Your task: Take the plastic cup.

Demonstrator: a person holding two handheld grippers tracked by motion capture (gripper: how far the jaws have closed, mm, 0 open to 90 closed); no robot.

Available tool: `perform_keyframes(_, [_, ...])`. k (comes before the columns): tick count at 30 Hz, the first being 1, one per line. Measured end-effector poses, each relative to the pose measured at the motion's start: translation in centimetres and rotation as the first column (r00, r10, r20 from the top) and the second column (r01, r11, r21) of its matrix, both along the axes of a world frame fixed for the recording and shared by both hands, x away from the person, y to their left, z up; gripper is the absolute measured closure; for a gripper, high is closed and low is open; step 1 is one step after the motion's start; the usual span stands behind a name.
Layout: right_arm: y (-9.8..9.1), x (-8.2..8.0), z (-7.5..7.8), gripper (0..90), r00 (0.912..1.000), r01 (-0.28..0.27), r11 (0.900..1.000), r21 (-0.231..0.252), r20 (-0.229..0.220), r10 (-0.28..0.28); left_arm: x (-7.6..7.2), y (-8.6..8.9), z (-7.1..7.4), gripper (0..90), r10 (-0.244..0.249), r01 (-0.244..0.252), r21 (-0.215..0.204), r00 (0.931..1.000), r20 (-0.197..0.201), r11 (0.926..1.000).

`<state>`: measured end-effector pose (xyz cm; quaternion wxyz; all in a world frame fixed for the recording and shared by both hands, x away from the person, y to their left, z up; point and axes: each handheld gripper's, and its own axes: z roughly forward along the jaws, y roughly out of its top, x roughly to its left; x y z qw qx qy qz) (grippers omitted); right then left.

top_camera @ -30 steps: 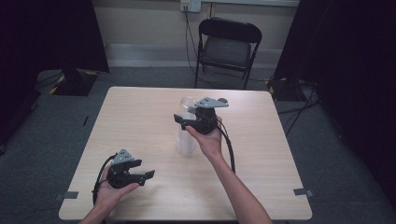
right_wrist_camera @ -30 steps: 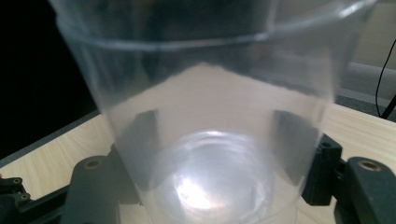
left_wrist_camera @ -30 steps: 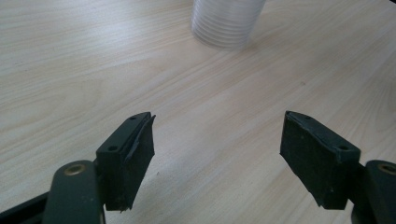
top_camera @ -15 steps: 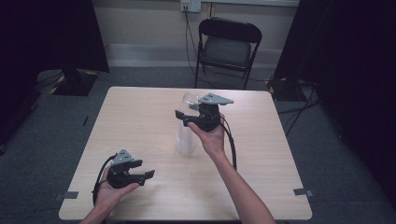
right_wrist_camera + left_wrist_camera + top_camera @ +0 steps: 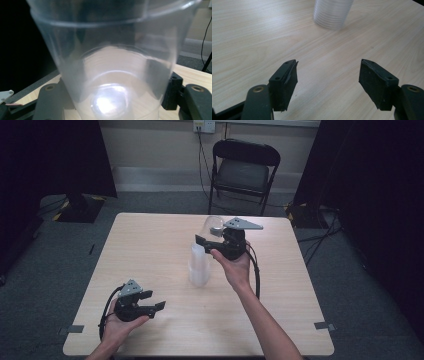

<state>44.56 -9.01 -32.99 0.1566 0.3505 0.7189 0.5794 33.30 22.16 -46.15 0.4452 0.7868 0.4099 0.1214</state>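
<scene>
In the high view, the right gripper (image 5: 206, 241) is clamping a single clear cup (image 5: 215, 224) and holding it in the air just above and beyond the stack of clear cups (image 5: 198, 266), which is standing upright near the middle of the table (image 5: 150, 240). The step in hand looks like peeling one cup off the stack, so it would be wise to be lifting straight along the stack's axis and squeezing gently, since thin plastic is likely to buckle. The left gripper (image 5: 158, 306) is resting at the near left corner, well apart from the stack, jaws spread with nothing between them. The stack stands unsteadied and may tip if the next cup sticks. Here the clear cup is blending into the pale wall behind, so its rim is hard to trace.

In the left gripper view, the jaws have just been closing a little, yet they are standing wide over bare wood. The ribbed base of the stack of clear cups (image 5: 332, 13) is showing at the far edge, its top cut off.

In the right gripper view, the clear cup (image 5: 112, 75) is sitting between both jaws, which are pressing on its lower wall. Its rim is running out of the frame, and glare at its bottom is blurring whatever lies behind.
</scene>
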Motion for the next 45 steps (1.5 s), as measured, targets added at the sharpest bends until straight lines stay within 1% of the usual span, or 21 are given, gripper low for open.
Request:
perform_keyframes(1, [-0.4, -0.3, 0.2, 33.6, 1.0000, 0.002, 1.0000, 0.002, 0.003, -0.002, -0.1, -0.1, 0.1, 30.6, 0.010, -0.010, 0.001, 0.9999, 0.008, 1.0000])
perform_keyframes(4, [-1.0, -0.7, 0.3, 33.5, 0.9997, 0.022, 0.9996, -0.019, 0.006, -0.022, -0.2, -0.2, 0.3, 30.2, -0.002, 0.002, 0.003, 0.9998, 0.018, 1.0000])
perform_keyframes(8, [-2.0, -1.1, 0.1, 33.6, 0.9993, 0.037, 0.9991, -0.020, 0.001, -0.037, -0.2, -0.3, 0.4, 30.0, -0.012, 0.012, 0.012, 0.9996, 0.024, 0.9999])
perform_keyframes(9, [-2.7, -1.3, 0.1, 33.8, 0.9990, 0.043, 0.9990, -0.012, -0.013, -0.044, -0.2, -0.3, 0.5, 29.6, -0.017, 0.017, 0.006, 0.9995, 0.026, 0.9998])
perform_keyframes(15, [-4.4, -2.2, -0.4, 34.4, 0.9969, 0.062, 0.9980, -0.010, -0.048, -0.063, -0.3, -0.6, 0.9, 29.5, -0.018, 0.018, 0.002, 0.9992, 0.035, 0.9998])
perform_keyframes(17, [-4.8, -2.4, -0.7, 34.5, 0.9960, 0.064, 0.9980, -0.005, -0.062, -0.064, -0.3, -0.9, 1.0, 29.5, -0.016, 0.016, 0.005, 0.9989, 0.044, 0.9999])
perform_keyframes(20, [-5.5, -3.1, -1.3, 35.0, 0.9949, 0.081, 0.9964, 0.022, -0.061, -0.080, -0.2, -1.5, 1.3, 31.4, -0.038, 0.037, 0.016, 0.9976, 0.057, 0.9992])
perform_keyframes(22, [-5.8, -3.4, -1.8, 35.1, 0.9946, 0.077, 0.9963, 0.038, -0.072, -0.074, 0.0, -2.0, 1.6, 31.4, -0.044, 0.042, 0.021, 0.9967, 0.069, 0.9989])
perform_keyframes(24, [-5.9, -3.6, -2.2, 35.2, 0.9938, 0.078, 0.9963, 0.036, -0.083, -0.075, 0.2, -2.3, 2.0, 31.6, -0.062, 0.062, 0.005, 0.9956, 0.070, 0.9981])
perform_keyframes(25, [-6.1, -3.8, -2.4, 35.2, 0.9933, 0.077, 0.9963, 0.038, -0.089, -0.073, 0.2, -2.4, 2.3, 33.3, -0.067, 0.068, -0.014, 0.9948, 0.076, 0.9976])
perform_keyframes(26, [-6.2, -4.0, -2.5, 35.2, 0.9935, 0.075, 0.9963, 0.042, -0.089, -0.071, 0.1, -2.5, 2.7, 34.8, -0.065, 0.066, -0.008, 0.9934, 0.094, 0.9978])
perform_keyframes(28, [-6.3, -4.1, -2.7, 35.2, 0.9931, 0.073, 0.9962, 0.047, -0.095, -0.068, 0.2, -2.6, 3.1, 34.5, -0.062, 0.063, -0.011, 0.9929, 0.102, 0.9979])
perform_keyframes(29, [-6.5, -4.4, -3.1, 35.3, 0.9914, 0.066, 0.9963, 0.056, -0.116, -0.059, 0.3, -2.8, 3.7, 34.9, -0.059, 0.061, -0.011, 0.9920, 0.111, 0.9981])
perform_keyframes(31, [-6.6, -4.6, -3.4, 35.4, 0.9896, 0.061, 0.9966, 0.055, -0.134, -0.053, 0.6, -3.2, 4.2, 35.7, -0.055, 0.057, -0.015, 0.9915, 0.118, 0.9983])
perform_keyframes(32, [-6.7, -4.7, -3.6, 35.5, 0.9887, 0.059, 0.9967, 0.055, -0.141, -0.051, 0.7, -3.5, 4.5, 36.2, -0.055, 0.058, -0.016, 0.9900, 0.130, 0.9982])
perform_keyframes(34, [-6.7, -4.9, -3.7, 35.5, 0.9876, 0.059, 0.9967, 0.056, -0.149, -0.050, 0.9, -3.9, 4.7, 36.5, -0.056, 0.060, -0.019, 0.9896, 0.132, 0.9980])
perform_keyframes(36, [-7.0, -5.2, -4.1, 35.5, 0.9849, 0.058, 0.9966, 0.059, -0.166, -0.048, 1.6, -5.0, 5.3, 36.8, -0.082, 0.085, -0.016, 0.9866, 0.141, 0.9962])
perform_keyframes(37, [-7.2, -5.4, -4.2, 35.5, 0.9842, 0.057, 0.9964, 0.063, -0.171, -0.046, 1.8, -5.4, 5.4, 37.2, -0.092, 0.094, -0.005, 0.9854, 0.143, 0.9956])
perform_keyframes(38, [-7.3, -5.5, -4.3, 35.5, 0.9819, 0.056, 0.9963, 0.065, -0.184, -0.044, 2.0, -5.9, 5.4, 37.8, -0.098, 0.099, 0.001, 0.9842, 0.148, 0.9951])
perform_keyframes(42, [-7.8, -6.1, -4.8, 35.5, 0.9752, 0.054, 0.9929, 0.106, -0.219, -0.030, 2.6, -7.4, 5.2, 40.3, -0.132, 0.137, -0.019, 0.9796, 0.152, 0.9905])
perform_keyframes(45, [-7.9, -6.4, -5.4, 35.6, 0.9722, 0.048, 0.9928, 0.110, -0.233, -0.022, 2.7, -8.5, 5.1, 40.4, -0.152, 0.157, -0.026, 0.9768, 0.151, 0.9872])
